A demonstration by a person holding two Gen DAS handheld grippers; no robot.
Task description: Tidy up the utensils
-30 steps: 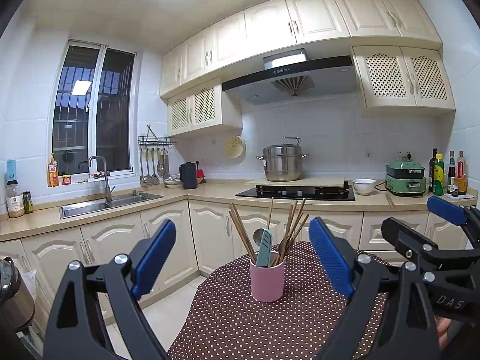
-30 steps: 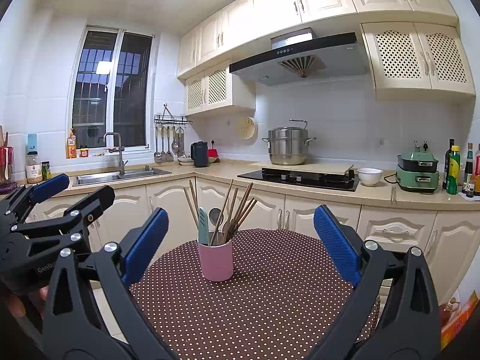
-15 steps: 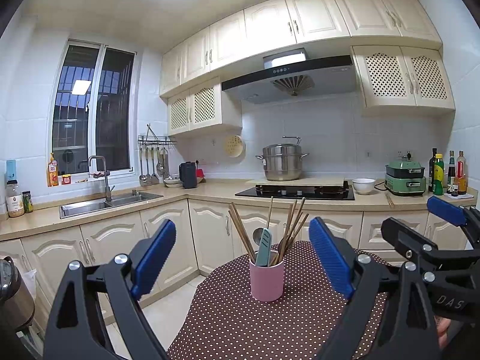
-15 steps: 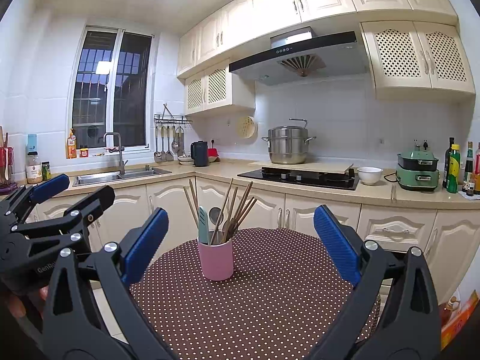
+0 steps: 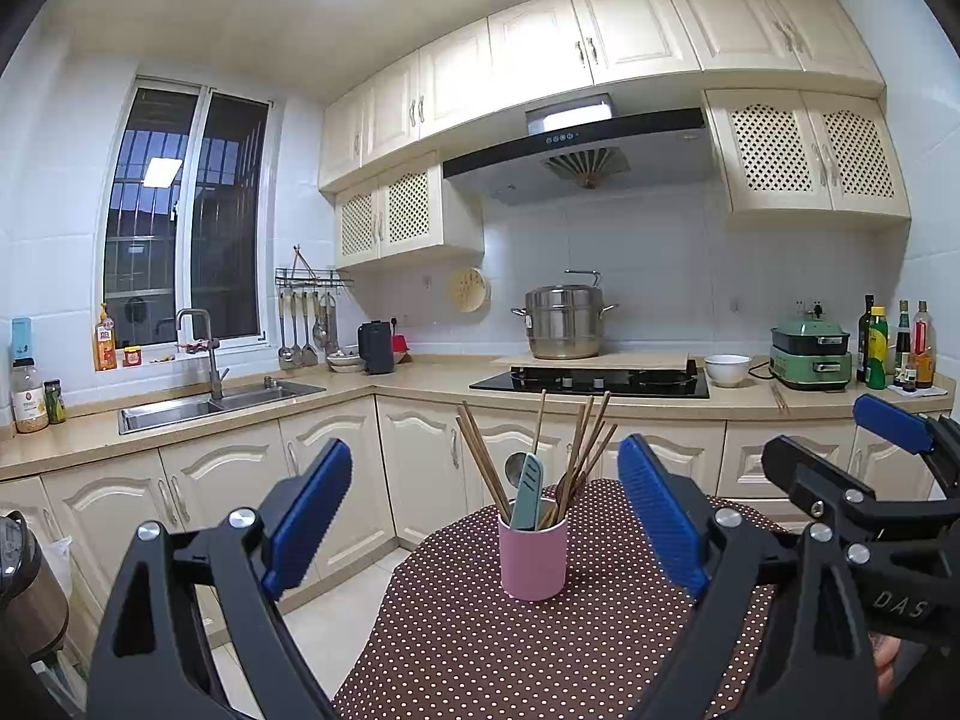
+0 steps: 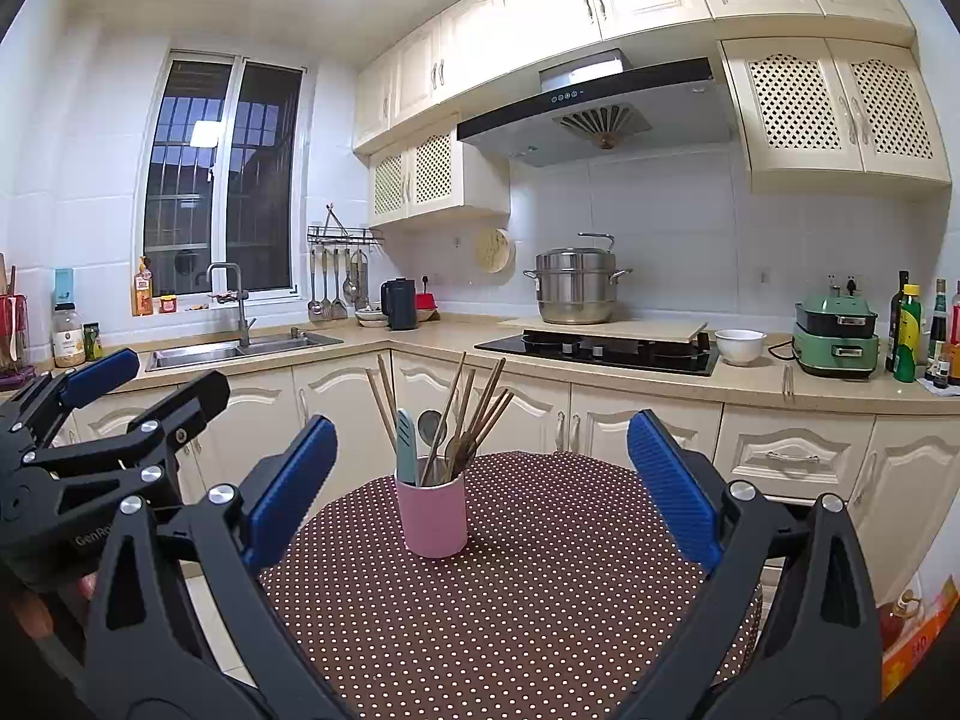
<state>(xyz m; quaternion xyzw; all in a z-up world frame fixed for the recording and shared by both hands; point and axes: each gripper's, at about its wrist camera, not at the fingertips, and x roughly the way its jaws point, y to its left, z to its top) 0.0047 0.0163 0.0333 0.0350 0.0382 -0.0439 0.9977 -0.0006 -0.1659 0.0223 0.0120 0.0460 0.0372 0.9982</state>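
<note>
Kitchen w/ round table in brown dotted cloth. Pink cup stands upright near table's far-left edge, holding wooden chopsticks, a pale-green handled utensil & a metal spoon. Left gripper & right gripper: both hover near side of cup, jaws spread wide, grasping nothing, blue pads apart from cup. Far bkgd: steel pot on stove, sink far left

Black frames, ribbed blue jaws.
</note>
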